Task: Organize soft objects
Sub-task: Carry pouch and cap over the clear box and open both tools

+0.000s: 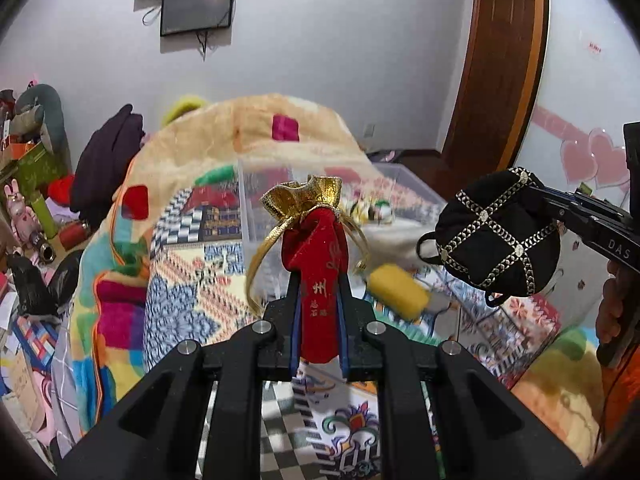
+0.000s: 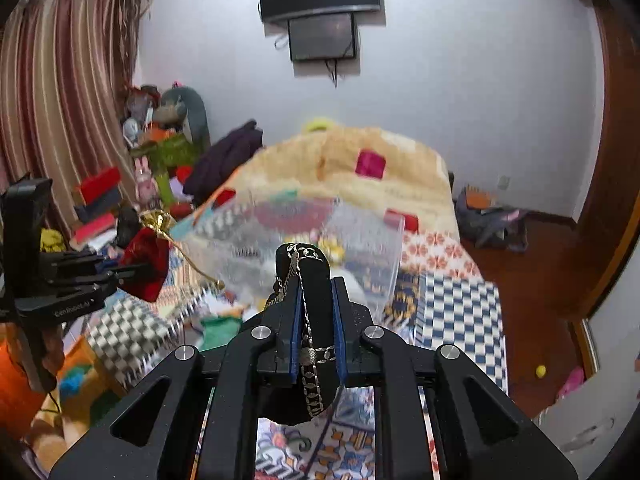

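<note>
My left gripper (image 1: 319,280) is shut on a red velvet drawstring pouch (image 1: 318,264) with a gold top and gold cord, held above the bed. The pouch also shows in the right wrist view (image 2: 145,258). My right gripper (image 2: 314,300) is shut on a black cloth pouch (image 2: 310,320) with gold chain trim. That pouch shows at the right in the left wrist view (image 1: 498,234). A clear plastic bin (image 1: 340,208) sits on the bed ahead of both grippers, with a few small soft items inside; it also appears in the right wrist view (image 2: 304,236). A yellow soft block (image 1: 398,290) lies by the bin.
A patterned blanket (image 1: 180,280) covers the bed, with a heaped orange quilt (image 2: 360,160) behind the bin. Plush toys and boxes (image 2: 160,140) crowd the left wall by the curtain. A wooden door frame (image 1: 500,60) and bare floor (image 2: 532,264) lie to the right.
</note>
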`<state>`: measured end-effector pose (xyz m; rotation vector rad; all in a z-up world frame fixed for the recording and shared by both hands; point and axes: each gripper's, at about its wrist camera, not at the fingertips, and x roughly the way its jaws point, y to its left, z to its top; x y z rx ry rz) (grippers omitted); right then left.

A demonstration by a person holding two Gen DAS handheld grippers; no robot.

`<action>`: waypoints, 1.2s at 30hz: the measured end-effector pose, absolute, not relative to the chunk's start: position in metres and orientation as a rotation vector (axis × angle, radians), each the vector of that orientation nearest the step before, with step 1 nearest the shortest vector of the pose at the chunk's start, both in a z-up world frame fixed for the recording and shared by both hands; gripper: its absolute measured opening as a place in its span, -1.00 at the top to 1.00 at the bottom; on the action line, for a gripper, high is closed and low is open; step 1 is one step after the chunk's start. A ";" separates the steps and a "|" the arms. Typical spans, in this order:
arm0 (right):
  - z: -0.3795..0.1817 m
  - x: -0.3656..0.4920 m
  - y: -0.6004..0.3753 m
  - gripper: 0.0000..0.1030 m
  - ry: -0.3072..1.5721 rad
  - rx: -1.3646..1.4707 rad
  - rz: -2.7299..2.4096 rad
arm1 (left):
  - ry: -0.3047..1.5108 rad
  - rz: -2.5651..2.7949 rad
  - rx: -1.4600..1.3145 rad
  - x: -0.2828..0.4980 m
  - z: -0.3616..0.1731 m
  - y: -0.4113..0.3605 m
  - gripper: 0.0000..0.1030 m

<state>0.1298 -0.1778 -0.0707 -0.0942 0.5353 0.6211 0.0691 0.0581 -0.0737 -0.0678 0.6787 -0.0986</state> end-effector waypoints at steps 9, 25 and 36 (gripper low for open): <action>-0.039 0.140 -0.167 0.76 0.395 -0.064 0.576 | 0.615 -0.115 -0.062 0.091 -0.044 0.058 0.73; -0.047 0.181 -0.144 0.76 0.420 -0.073 0.541 | 0.681 -0.113 -0.057 0.174 -0.055 0.053 0.73; -0.086 0.214 -0.123 0.76 0.570 -0.115 0.551 | 0.829 -0.131 -0.062 0.218 -0.106 0.048 0.73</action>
